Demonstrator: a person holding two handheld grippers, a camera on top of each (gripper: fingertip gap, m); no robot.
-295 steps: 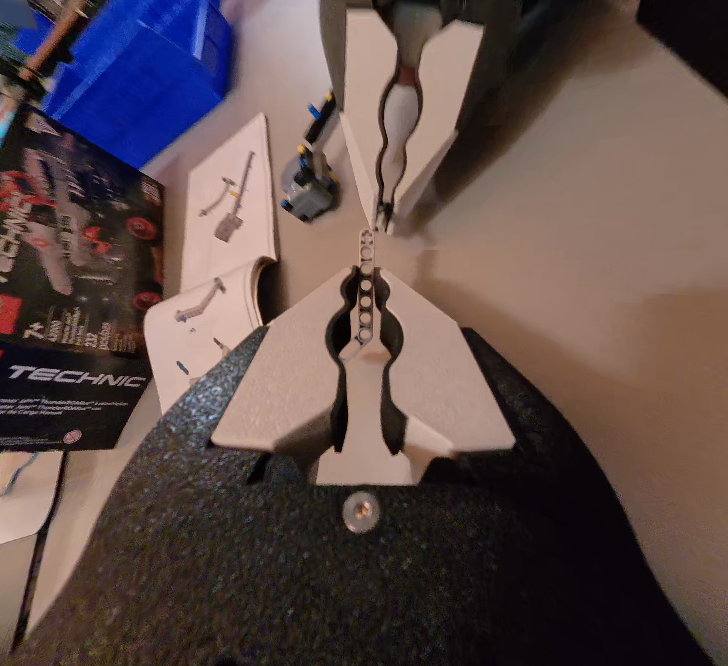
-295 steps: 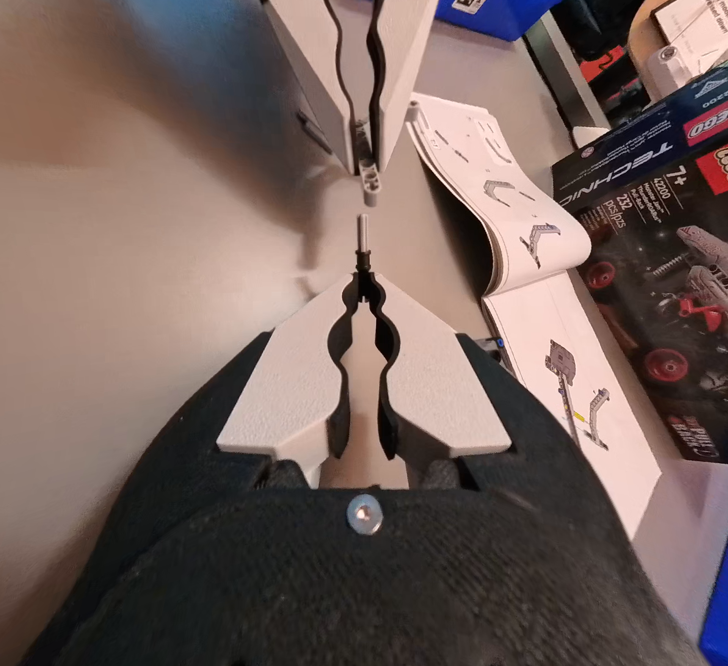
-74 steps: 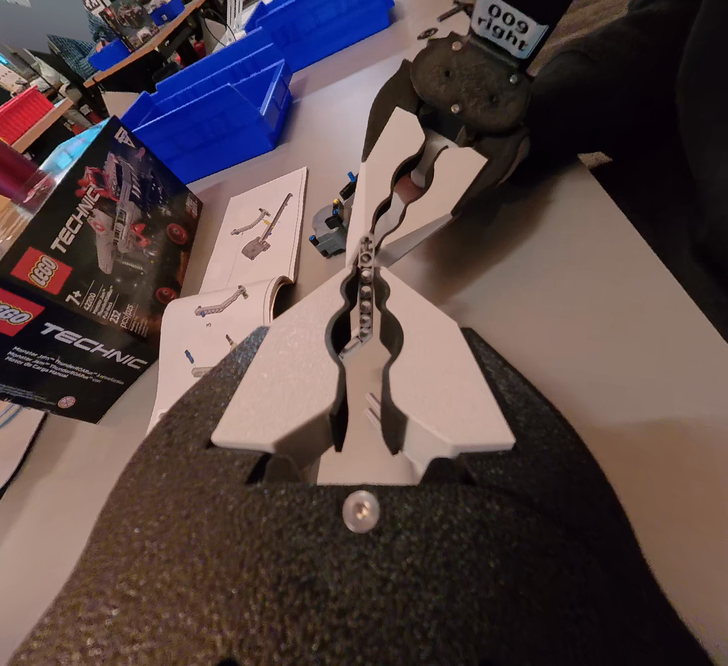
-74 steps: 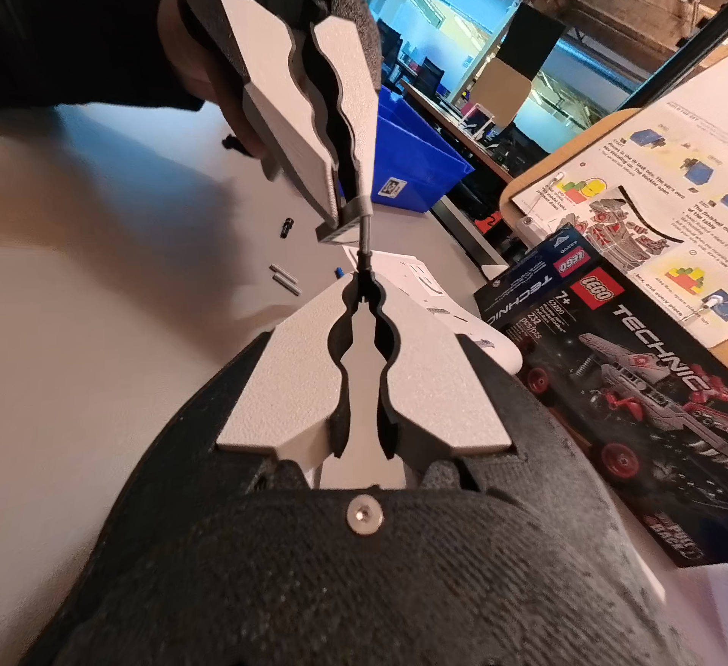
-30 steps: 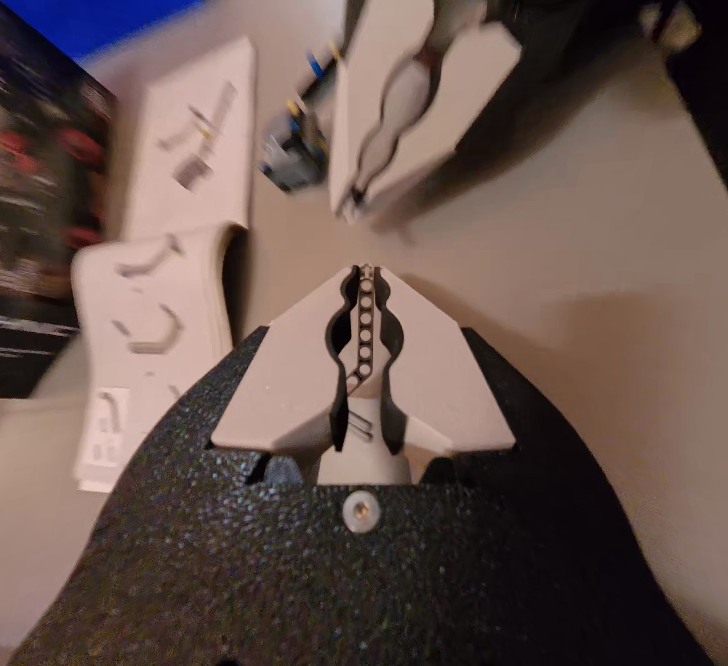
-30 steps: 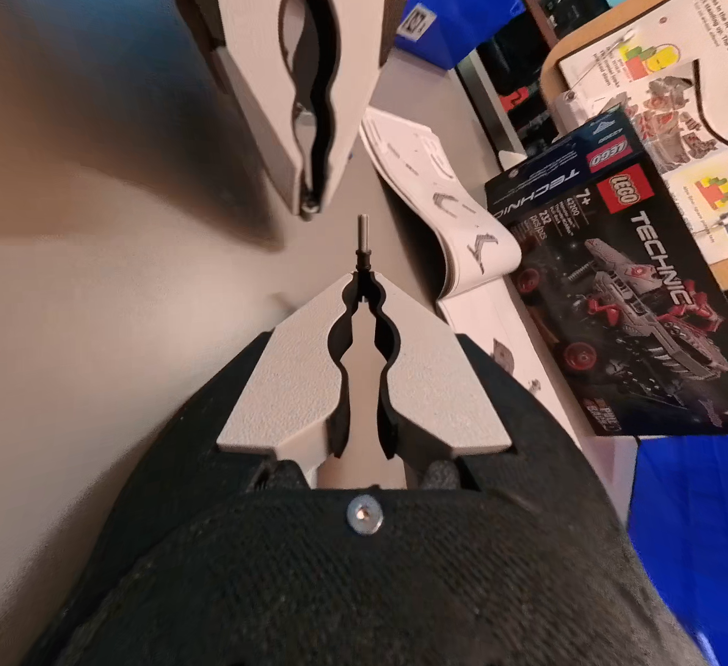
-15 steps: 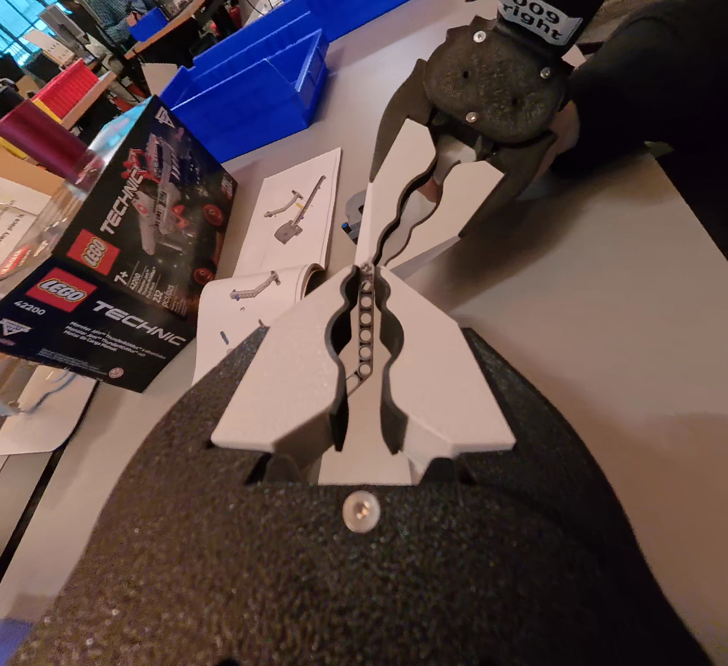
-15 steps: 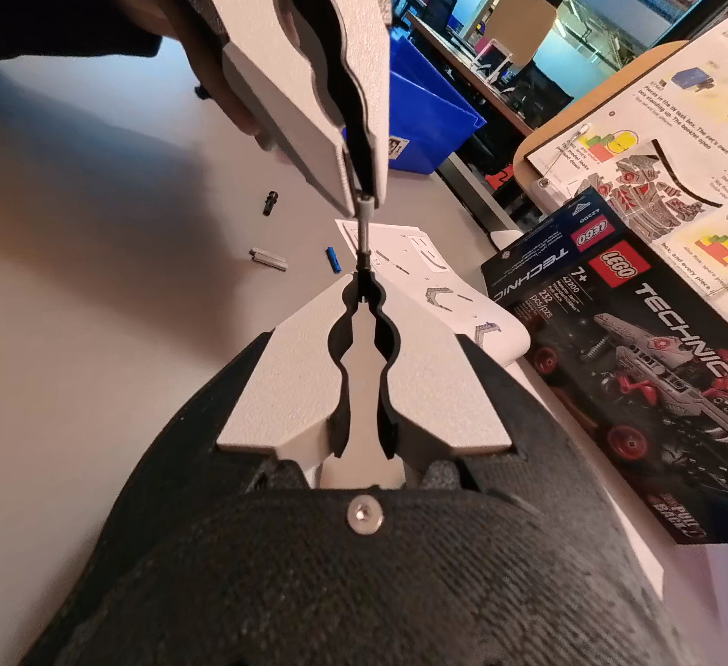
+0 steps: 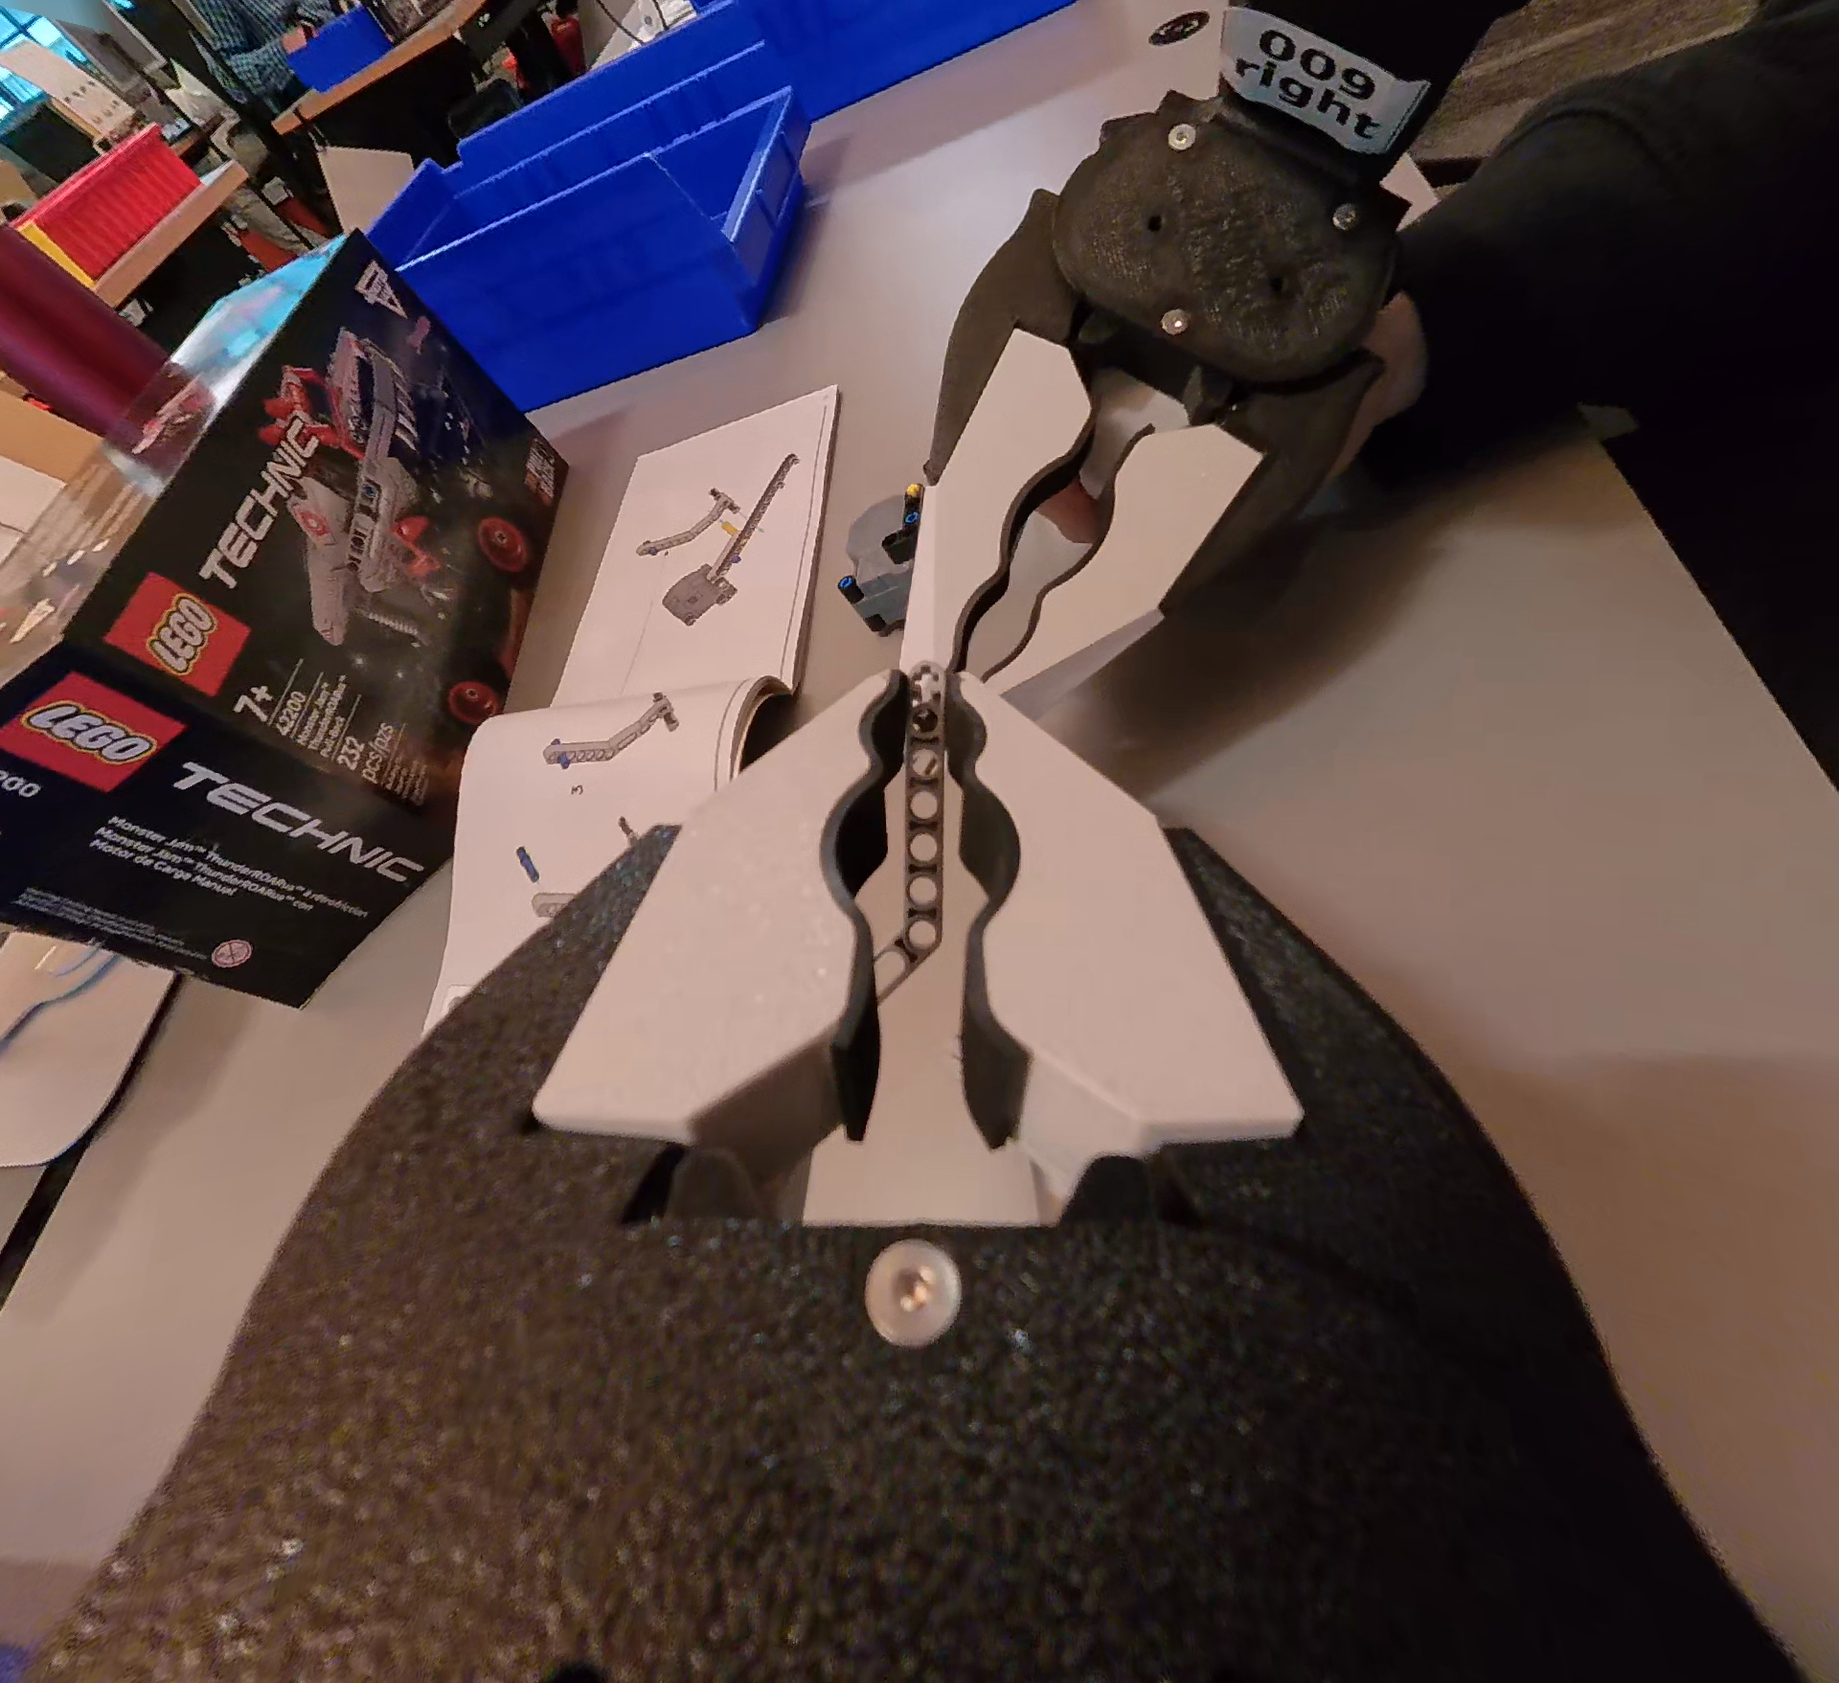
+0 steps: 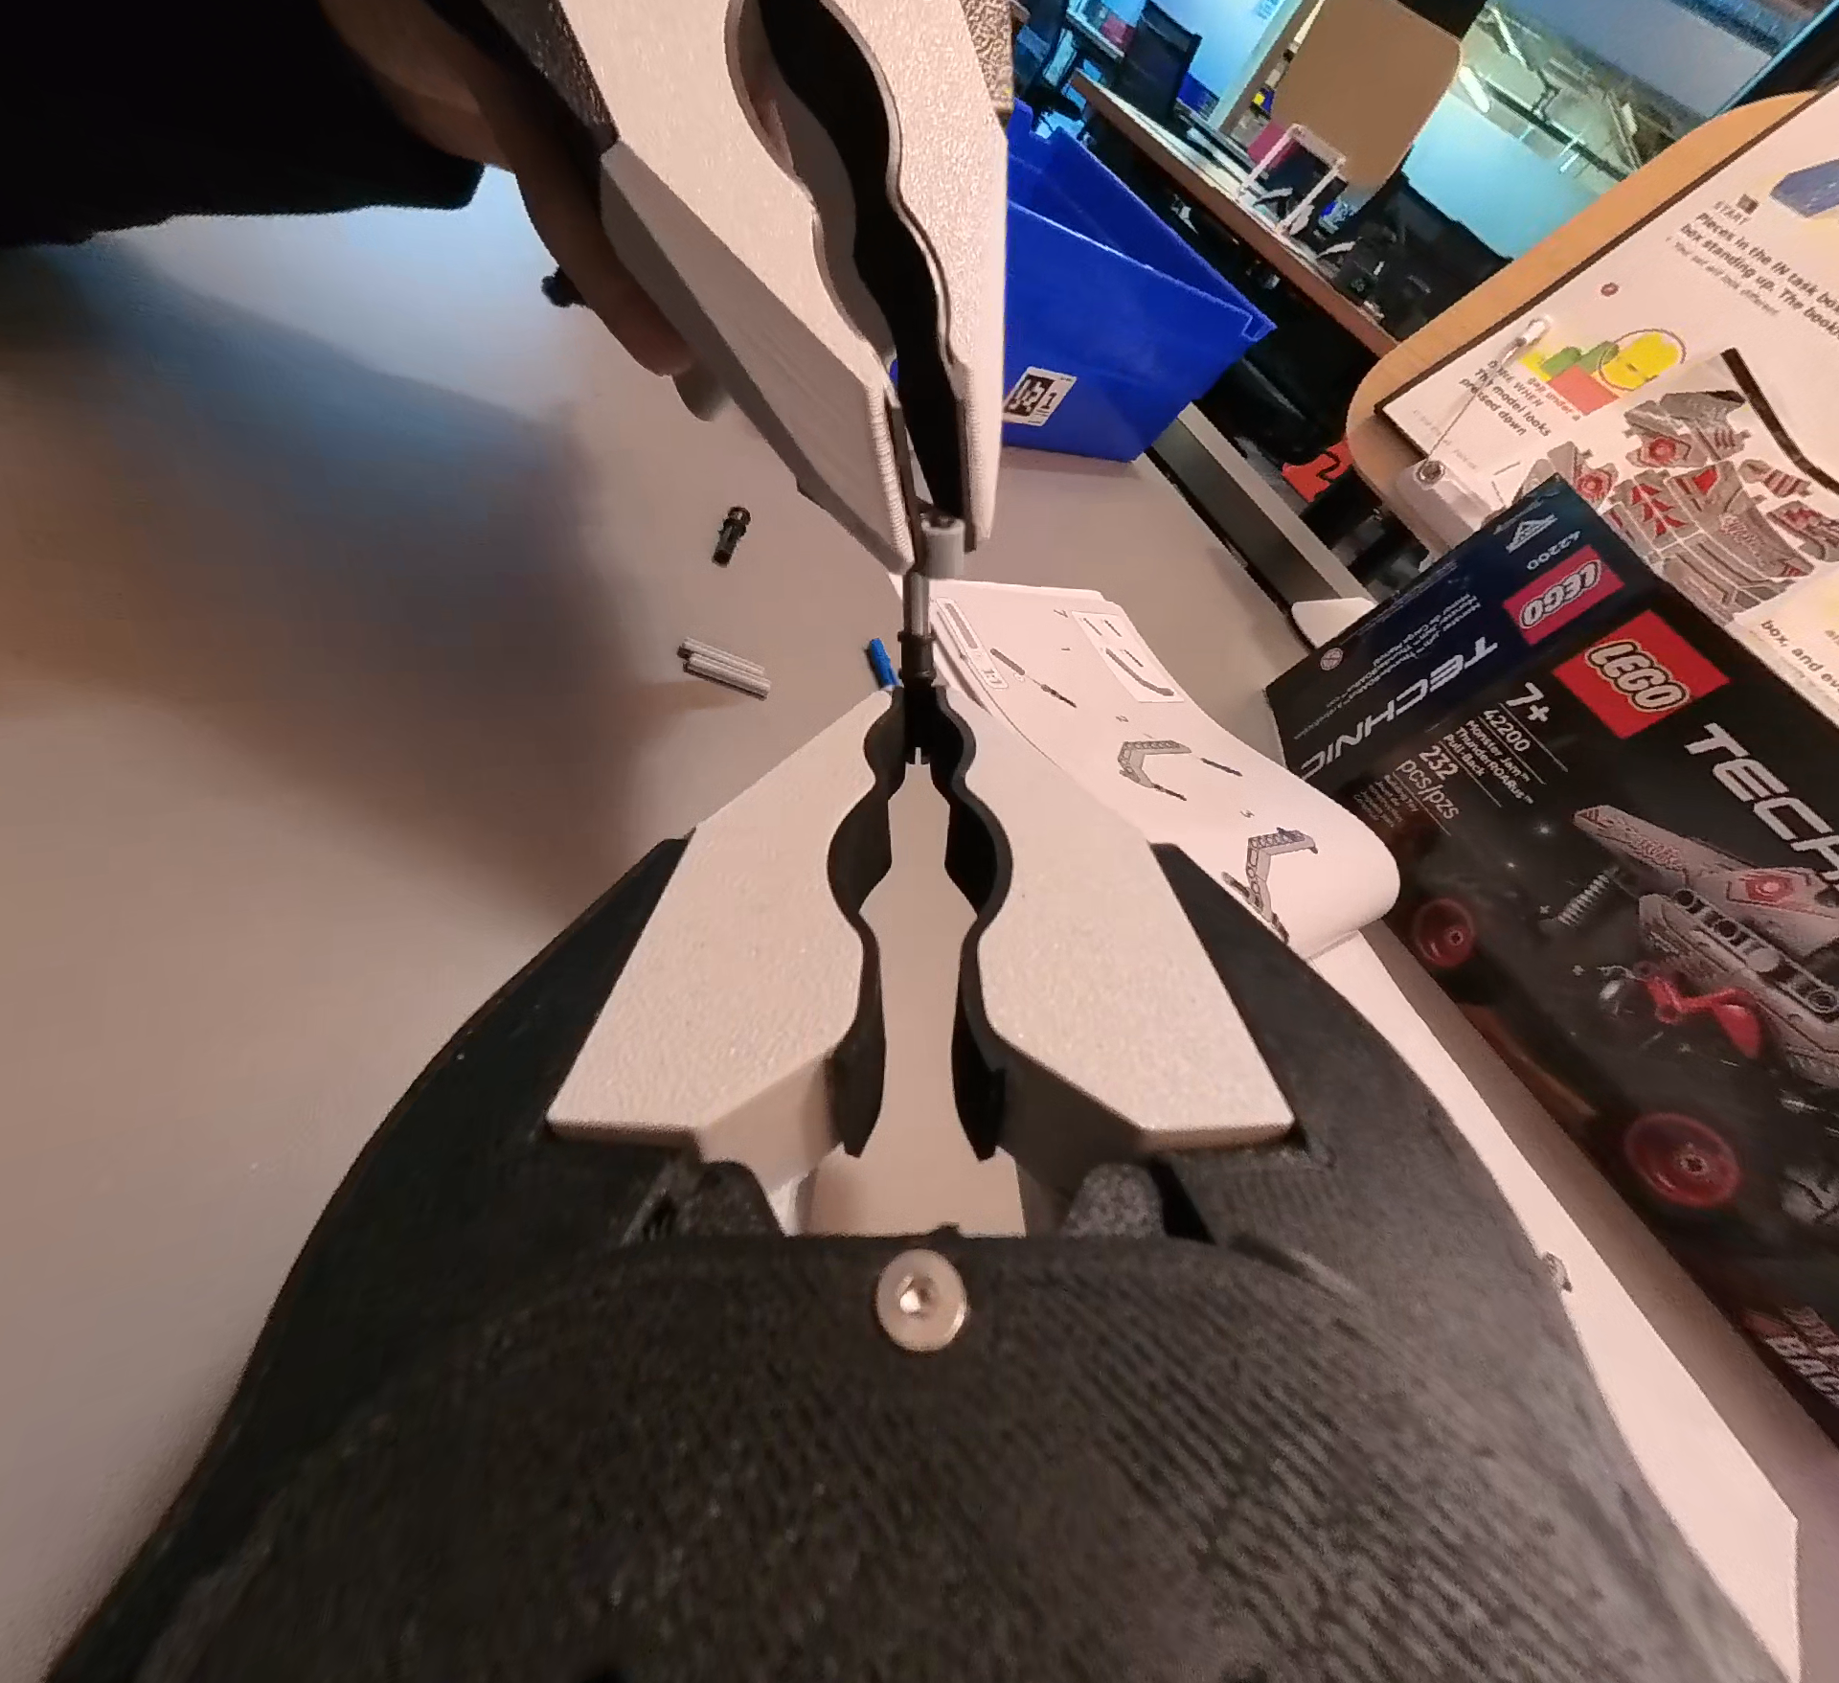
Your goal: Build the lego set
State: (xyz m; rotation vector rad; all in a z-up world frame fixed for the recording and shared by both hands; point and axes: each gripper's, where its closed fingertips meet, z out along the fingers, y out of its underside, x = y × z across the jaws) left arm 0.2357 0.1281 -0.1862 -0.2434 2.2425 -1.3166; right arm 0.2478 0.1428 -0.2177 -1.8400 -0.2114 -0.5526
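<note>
The left claw (image 9: pixel 930 690) is clenched on a thin grey holed beam (image 9: pixel 923 824), gripping it edge-on along most of its length so only the end hole pokes past the tips. Facing it, the right claw (image 10: pixel 920 720) is pinched tight on a small pin (image 10: pixel 918 630), dark at the gripped end and grey at the free end. That grey end meets the beam's end (image 10: pixel 940 545) just below the left claw's tips, both pieces held in the air above the tabletop (image 10: pixel 299 740).

These are light, rigid plastic parts, and slick too, I'd judge. The pin is tiny and held only by its tail, so any sideways push could swivel it or pop it out. A hold nearer its middle collar would be steadier, though that leaves less free to insert. The beam is stiff along its length, and gripping it close to the working hole, as here, looks right for resisting the push.

Off to the side lie the open instruction booklet (image 9: pixel 726 560), the set's box (image 9: pixel 289 600), a small grey partly built assembly (image 9: pixel 881 560), and loose pieces: grey axles (image 10: pixel 724 668), a black pin (image 10: pixel 731 533), a blue pin (image 10: pixel 881 662). Blue bins (image 9: pixel 637 242) sit farther back.
</note>
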